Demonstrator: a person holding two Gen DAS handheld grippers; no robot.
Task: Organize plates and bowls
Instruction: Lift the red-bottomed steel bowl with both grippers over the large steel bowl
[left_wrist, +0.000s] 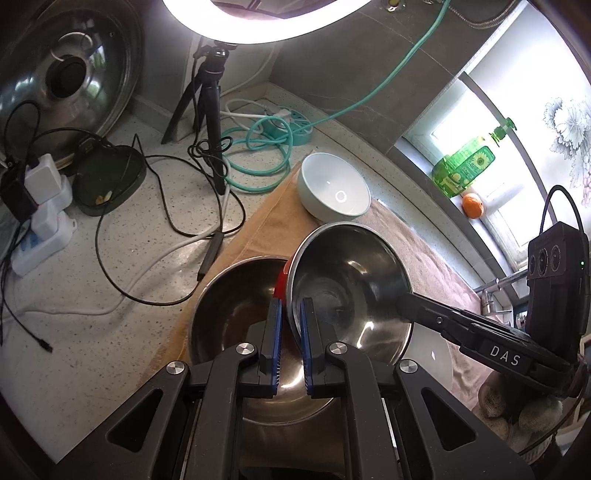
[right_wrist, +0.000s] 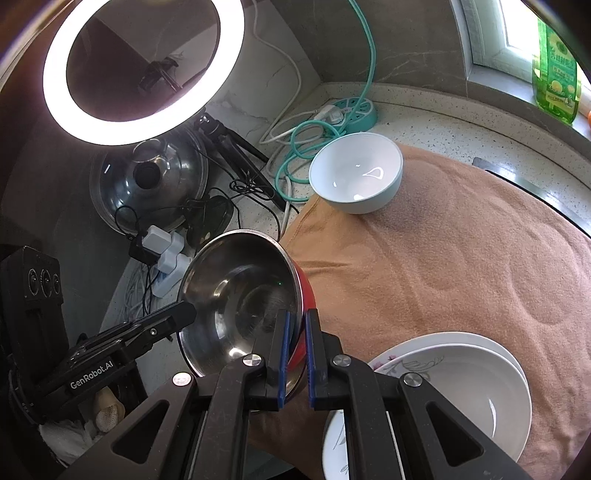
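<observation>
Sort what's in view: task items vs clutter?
Task items:
- red-sided steel bowl, gripped at its rim by the left tongs and the right tongs
- larger steel bowl
- white bowl
- stacked white plates
- brown towel underneath

Clutter:
- ring light on its tripod
- pot lid
- teal power strip, cables
- green detergent bottle
- orange

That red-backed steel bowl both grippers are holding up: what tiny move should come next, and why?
Probably lower the red-backed steel bowl into the larger steel bowl just beneath: both grippers, left and right, clamp its rim, and it hangs tilted above, ready to nest.
</observation>
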